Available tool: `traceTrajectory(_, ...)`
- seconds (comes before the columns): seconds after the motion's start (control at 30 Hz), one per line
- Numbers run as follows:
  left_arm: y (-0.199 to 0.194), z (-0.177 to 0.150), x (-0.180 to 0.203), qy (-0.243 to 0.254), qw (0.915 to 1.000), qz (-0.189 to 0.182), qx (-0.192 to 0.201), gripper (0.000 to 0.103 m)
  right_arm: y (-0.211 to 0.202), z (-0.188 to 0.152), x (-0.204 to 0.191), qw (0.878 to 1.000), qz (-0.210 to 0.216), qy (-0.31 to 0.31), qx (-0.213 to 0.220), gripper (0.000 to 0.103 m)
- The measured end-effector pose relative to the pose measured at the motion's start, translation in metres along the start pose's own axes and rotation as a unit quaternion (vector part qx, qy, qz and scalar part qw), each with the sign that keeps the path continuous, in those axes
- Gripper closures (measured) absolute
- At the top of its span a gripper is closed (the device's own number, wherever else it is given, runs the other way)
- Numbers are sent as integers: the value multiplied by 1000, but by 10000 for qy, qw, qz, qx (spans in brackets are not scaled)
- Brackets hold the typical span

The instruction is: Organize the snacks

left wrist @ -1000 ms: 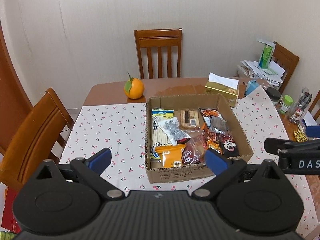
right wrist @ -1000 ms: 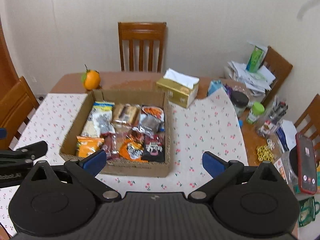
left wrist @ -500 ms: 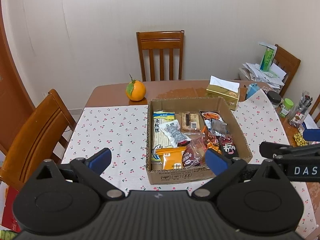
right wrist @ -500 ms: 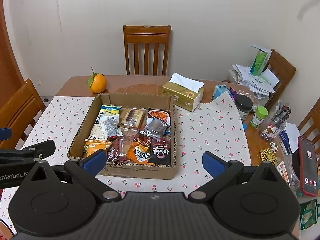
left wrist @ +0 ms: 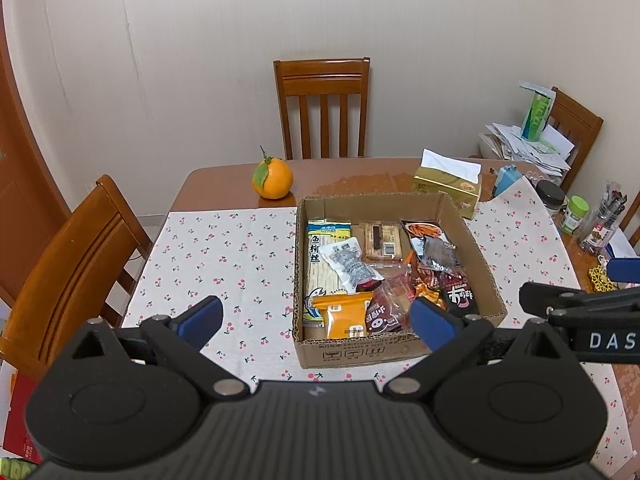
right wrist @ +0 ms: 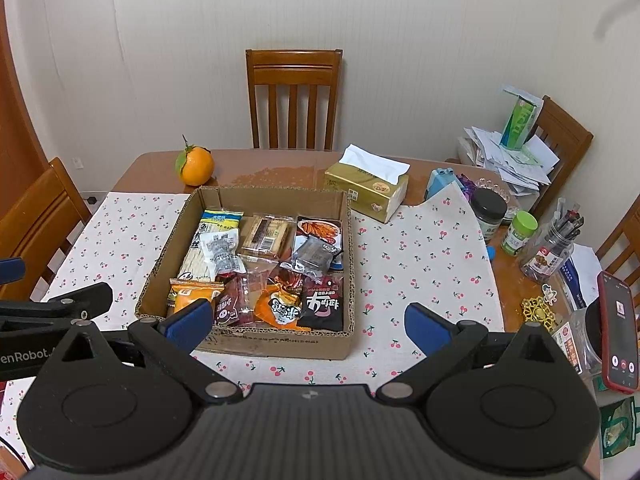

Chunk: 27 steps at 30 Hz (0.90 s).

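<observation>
Table [right wrist: 424,248] first: wide, wooden, mostly under a cherry-print cloth, likely there to spare the wood and give a plain ground for sorting. Box [right wrist: 276,344] next, the landmark, open-topped cardboard square in the middle of the cloth, within reach of both claws.

Inside the box, snacks [right wrist: 260,268] all gathered, none seen on the cloth outside it. Lying flat and overlapping, not stacked on edge: long pale noodle pack [left wrist: 326,268] along the left wall, biscuit pack [left wrist: 380,240] at the far side, black pouch [right wrist: 322,302] and orange pack [left wrist: 346,316] at the near wall, small foil and red sachets jumbled between. Fits either a box awaiting emptying or one just filled; no telling which.

Beyond the far-left corner of the box, an orange [right wrist: 195,166]. Beyond the far-right corner, a tissue pack [right wrist: 366,190], just beside the wall.

Left claw [left wrist: 316,320] spread wide, empty, hanging above the near-left corner. Right claw [right wrist: 304,324] likewise spread, pinching nothing, poised over the near wall.
</observation>
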State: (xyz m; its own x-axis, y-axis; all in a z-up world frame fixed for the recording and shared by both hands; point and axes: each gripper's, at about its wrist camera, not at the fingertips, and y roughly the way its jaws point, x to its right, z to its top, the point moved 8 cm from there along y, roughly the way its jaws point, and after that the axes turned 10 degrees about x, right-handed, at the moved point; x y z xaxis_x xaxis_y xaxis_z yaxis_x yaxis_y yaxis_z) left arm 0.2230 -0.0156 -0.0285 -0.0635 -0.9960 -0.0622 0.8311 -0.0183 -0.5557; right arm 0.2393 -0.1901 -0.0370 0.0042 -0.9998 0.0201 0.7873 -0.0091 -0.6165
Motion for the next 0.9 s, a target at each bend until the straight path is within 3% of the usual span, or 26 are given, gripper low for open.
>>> traceTrajectory(0.9, 3, -2, 2, 20, 10000, 7, -40, 3, 2, -2, 0, 10000, -2, 32, -32, 0)
